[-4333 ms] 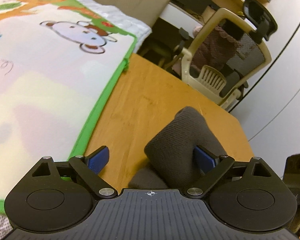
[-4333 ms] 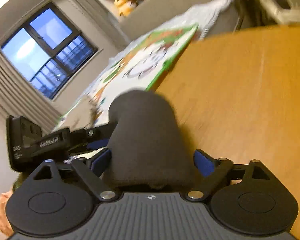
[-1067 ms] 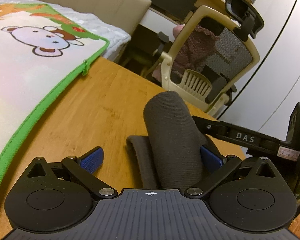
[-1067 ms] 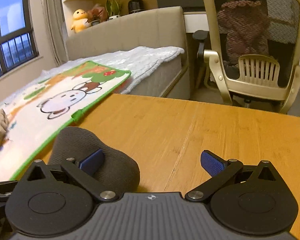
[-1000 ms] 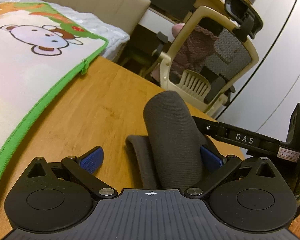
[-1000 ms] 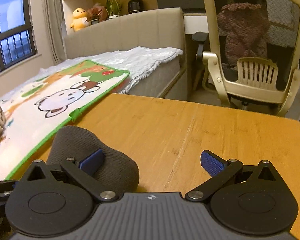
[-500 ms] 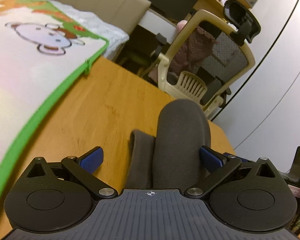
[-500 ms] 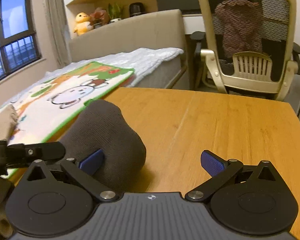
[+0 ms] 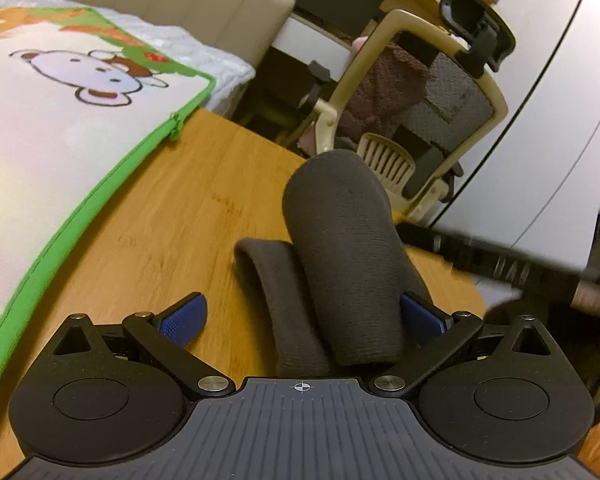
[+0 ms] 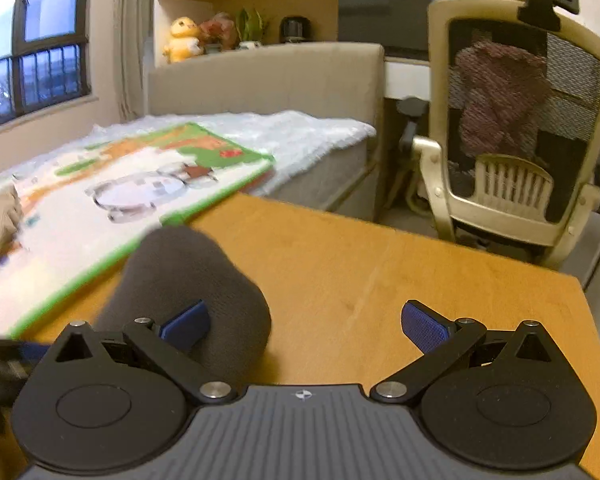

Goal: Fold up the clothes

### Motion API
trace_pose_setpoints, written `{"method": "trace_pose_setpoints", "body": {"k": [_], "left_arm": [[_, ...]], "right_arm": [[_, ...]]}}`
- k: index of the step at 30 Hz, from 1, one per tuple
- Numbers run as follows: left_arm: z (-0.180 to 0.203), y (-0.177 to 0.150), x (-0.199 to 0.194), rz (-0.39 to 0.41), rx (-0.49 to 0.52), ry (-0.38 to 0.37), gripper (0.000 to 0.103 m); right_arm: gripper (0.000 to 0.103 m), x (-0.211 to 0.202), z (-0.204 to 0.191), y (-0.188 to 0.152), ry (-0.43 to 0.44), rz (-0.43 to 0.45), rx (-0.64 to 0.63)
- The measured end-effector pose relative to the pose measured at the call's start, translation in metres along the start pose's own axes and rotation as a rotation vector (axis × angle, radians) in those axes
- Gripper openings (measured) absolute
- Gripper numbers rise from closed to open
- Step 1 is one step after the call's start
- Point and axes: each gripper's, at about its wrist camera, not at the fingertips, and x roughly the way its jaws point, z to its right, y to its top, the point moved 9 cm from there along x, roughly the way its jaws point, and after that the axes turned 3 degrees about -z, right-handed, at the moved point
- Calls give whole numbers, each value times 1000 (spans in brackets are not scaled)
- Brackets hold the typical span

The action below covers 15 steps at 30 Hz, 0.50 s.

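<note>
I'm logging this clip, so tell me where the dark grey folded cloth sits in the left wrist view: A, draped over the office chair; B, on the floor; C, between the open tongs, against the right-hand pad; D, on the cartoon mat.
C: the dark grey cloth lies on the wooden table between the open left tongs, hiding part of the right-hand pad, clear of the cartoon mat.

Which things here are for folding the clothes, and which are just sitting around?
For folding: dark grey garment, left gripper, right gripper, wooden table.

Just around: cartoon play mat, office chair, bed, yellow plush toy.
</note>
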Motion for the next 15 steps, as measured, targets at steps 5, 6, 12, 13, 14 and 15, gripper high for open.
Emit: {"method": "trace_pose_setpoints", "body": {"k": [5, 6, 12, 13, 14, 15], "left_arm": [[-1, 0, 0, 7, 2, 1, 103], [-1, 0, 0, 8, 1, 2, 103], [2, -2, 1, 4, 17, -1, 103], [2, -3, 1, 4, 18, -2, 103], [2, -3, 1, 4, 18, -4, 103], [2, -3, 1, 4, 17, -5, 103]], "right_arm": [[103, 26, -11, 3, 28, -66, 20], [103, 31, -11, 0, 35, -78, 34], [103, 23, -6, -2, 28, -69, 51], [103, 18, -5, -1, 23, -58, 41], [103, 12, -5, -1, 24, -50, 37], [103, 6, -4, -5, 35, -45, 46]]}}
